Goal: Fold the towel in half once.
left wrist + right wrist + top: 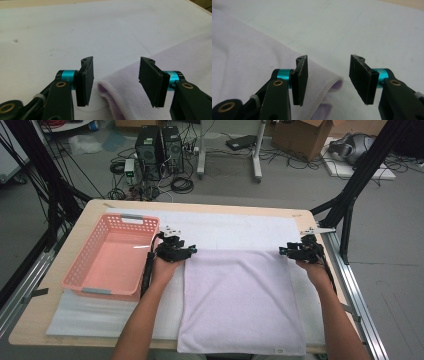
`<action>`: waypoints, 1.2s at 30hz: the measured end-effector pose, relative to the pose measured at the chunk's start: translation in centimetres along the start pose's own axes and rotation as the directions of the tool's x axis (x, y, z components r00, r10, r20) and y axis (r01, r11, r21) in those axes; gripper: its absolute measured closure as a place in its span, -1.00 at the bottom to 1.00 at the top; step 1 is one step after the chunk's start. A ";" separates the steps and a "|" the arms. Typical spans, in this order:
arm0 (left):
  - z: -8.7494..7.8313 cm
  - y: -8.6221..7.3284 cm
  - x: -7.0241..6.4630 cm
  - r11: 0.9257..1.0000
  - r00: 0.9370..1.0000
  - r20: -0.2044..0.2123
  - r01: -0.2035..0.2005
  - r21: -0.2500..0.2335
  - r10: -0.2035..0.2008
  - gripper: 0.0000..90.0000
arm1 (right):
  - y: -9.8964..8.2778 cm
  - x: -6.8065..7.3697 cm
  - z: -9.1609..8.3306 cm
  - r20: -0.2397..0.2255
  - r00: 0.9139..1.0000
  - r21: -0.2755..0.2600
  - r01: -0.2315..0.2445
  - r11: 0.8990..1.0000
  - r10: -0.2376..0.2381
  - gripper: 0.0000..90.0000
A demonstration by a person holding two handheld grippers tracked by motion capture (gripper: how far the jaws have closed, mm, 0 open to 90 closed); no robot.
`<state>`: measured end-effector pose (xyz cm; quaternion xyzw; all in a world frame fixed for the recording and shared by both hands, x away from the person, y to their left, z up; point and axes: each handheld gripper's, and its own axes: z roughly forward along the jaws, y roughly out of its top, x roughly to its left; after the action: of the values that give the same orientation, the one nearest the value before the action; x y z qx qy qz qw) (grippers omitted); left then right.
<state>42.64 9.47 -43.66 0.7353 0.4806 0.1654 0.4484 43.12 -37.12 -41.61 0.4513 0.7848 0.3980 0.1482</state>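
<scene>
Between my left claw's (115,82) released jaws sits the towel (130,97) corner; closing shallow might pinch one layer only, likewise my released right claw (328,81).

A soft, fuzzy lilac cloth towel (240,300) lies on a matt white mat (240,227) beside a glossy pink plastic basket (85,265).

The towel (240,300) runs past the high view's bottom edge.

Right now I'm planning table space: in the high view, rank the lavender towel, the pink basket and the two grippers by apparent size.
1. Lavender towel, largest.
2. Pink basket.
3. Left gripper and right gripper: smallest, too alike to rank.
</scene>
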 end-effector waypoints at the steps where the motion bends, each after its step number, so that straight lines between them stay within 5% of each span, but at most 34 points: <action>1: 0.4 0.0 0.3 1.000 1.000 -0.004 0.003 0.013 -0.003 -0.02 | 0.1 -0.2 0.5 -0.009 1.000 0.014 -0.001 1.000 0.002 0.09; 5: 1.8 0.0 0.3 0.997 1.000 0.015 -0.003 0.082 0.002 -0.03 | 0.1 -0.5 2.7 -0.046 0.999 0.074 0.021 0.997 -0.017 0.11; 9: 2.0 -0.1 -0.1 0.992 0.997 0.010 -0.077 0.104 0.076 0.03 | 0.0 -0.1 3.5 -0.057 0.996 0.127 0.071 0.989 -0.064 0.29; 11: 1.7 -0.1 -0.1 0.988 0.995 0.023 -0.096 0.119 0.094 0.38 | 0.1 0.1 3.3 -0.078 0.992 0.152 0.111 0.982 -0.100 0.80; 12: 1.6 -0.1 -0.1 0.988 0.995 0.058 -0.090 0.127 0.083 0.67 | 0.1 0.3 3.3 -0.093 0.989 0.157 0.125 0.980 -0.111 0.85; 13: 1.5 0.0 -0.3 0.986 0.995 0.047 -0.099 0.133 0.093 0.86 | 0.2 0.6 3.2 -0.080 0.987 0.166 0.150 0.975 -0.138 0.88; 16: 1.0 0.5 -0.6 0.990 0.994 0.014 -0.107 0.088 0.106 0.90 | 0.5 1.0 2.7 -0.044 0.981 0.148 0.195 0.969 -0.191 0.91; 18: 0.0 1.3 -0.8 0.995 0.996 -0.005 -0.094 -0.032 0.094 0.90 | 1.2 1.0 1.4 -0.013 0.983 0.048 0.182 0.982 -0.182 0.92; 20: -0.8 1.9 -0.8 0.989 0.997 -0.020 -0.082 -0.122 0.080 0.90 | 1.9 1.0 0.1 0.017 0.984 -0.030 0.176 0.984 -0.176 0.92; 22: -1.1 2.7 -0.7 0.989 0.998 -0.026 -0.065 -0.133 0.062 0.90 | 2.7 1.1 -0.8 0.054 0.981 -0.079 0.192 0.978 -0.188 0.92; 26: -1.2 4.3 -1.1 0.974 0.997 -0.045 -0.070 -0.214 0.062 0.90 | 3.6 1.6 -1.3 0.134 0.968 -0.123 0.230 0.965 -0.213 0.92; 29: -0.4 4.5 -1.1 0.974 0.996 -0.061 -0.072 -0.216 0.060 0.86 | 3.7 1.4 -1.1 0.191 0.962 -0.147 0.223 0.964 -0.194 0.90; 32: 0.5 4.1 -1.1 0.985 0.998 -0.069 -0.017 -0.175 0.005 0.15 | 3.6 1.4 -0.3 0.267 0.951 -0.144 0.196 0.970 -0.153 0.30; 34: 0.6 3.9 -1.3 0.988 0.997 -0.070 -0.032 -0.154 0.021 0.07 | 3.4 1.2 -0.2 0.235 0.967 -0.144 0.135 0.980 -0.098 0.21; 36: 0.5 3.7 -1.4 0.988 0.998 -0.060 -0.043 -0.148 0.035 0.03 | 3.3 1.1 -0.4 0.220 0.971 -0.135 0.129 0.983 -0.097 0.21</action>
<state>44.30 7.51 -40.63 0.7038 0.4651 0.2306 0.4849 44.22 -35.53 -38.69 0.4335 0.7573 0.3955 0.2866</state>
